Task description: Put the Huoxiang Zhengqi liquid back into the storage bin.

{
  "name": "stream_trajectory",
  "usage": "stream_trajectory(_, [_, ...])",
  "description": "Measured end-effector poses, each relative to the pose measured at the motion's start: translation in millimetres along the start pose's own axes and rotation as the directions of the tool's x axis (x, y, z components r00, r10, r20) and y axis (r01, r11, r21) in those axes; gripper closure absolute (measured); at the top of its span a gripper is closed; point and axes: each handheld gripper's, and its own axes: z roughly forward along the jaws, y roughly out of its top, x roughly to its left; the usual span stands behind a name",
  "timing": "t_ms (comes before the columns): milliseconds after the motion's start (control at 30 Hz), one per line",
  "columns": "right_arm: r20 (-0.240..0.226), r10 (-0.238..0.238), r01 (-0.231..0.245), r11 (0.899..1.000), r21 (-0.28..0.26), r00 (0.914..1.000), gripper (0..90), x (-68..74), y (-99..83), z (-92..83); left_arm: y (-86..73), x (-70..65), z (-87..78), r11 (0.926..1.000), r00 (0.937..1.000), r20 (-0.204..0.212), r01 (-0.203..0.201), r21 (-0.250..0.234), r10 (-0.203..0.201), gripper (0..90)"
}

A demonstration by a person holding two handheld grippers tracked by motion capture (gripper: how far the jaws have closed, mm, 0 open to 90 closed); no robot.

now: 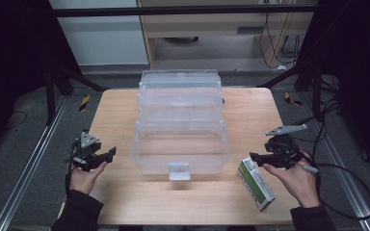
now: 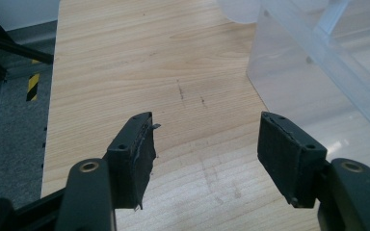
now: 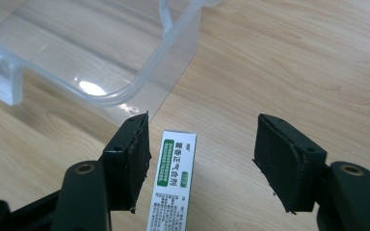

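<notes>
A clear plastic storage box [image 1: 180,130] with stepped trays stands open in the middle of the wooden table [image 1: 120,110]. A white and green carton [image 1: 256,184] lies flat on the table to the box's front right. My right gripper [image 1: 253,156] hovers just over the carton's far end. In the right gripper view the carton [image 3: 173,187] lies below the open right gripper [image 3: 202,139], nearer its left jaw and untouched, with the box's corner [image 3: 139,86] ahead. My left gripper [image 1: 110,154] is held left of the box. It stands open [image 2: 204,139] over bare wood, the box wall [image 2: 308,72] at its right.
A latch tab [image 1: 179,171] juts from the box's front wall. Black frame struts [image 1: 77,77] stand off the table's back corners. Cables [image 1: 347,192] trail on the floor at the right. Bare wood shows left of the box and along the front edge.
</notes>
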Motion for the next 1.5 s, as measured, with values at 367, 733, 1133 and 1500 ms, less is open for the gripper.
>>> stream_trajectory(367, [-0.021,-0.028,0.029,0.996,0.079,0.9994,37.8,8.1,-5.2,0.2,-0.9,0.1,2.7,0.9999,0.9999,-0.010,-0.009,0.014,0.010,36.9])
stream_trajectory(733, [-0.032,-0.043,0.048,0.984,0.171,0.9985,40.3,15.3,-6.9,5.2,-2.4,-0.7,4.5,0.9994,0.9995,-0.022,-0.023,0.027,0.023,36.6])
stream_trajectory(1133, [-0.042,-0.052,0.061,0.967,0.248,0.9978,41.7,18.8,-9.9,11.0,-3.4,0.6,6.4,0.9991,0.9993,-0.028,-0.022,0.036,0.023,36.2])
stream_trajectory(1500, [-0.047,-0.038,0.051,0.950,0.308,0.9982,42.6,17.7,-15.6,15.7,-3.9,-0.8,7.3,0.9986,0.9991,-0.031,-0.029,0.044,0.030,36.5])
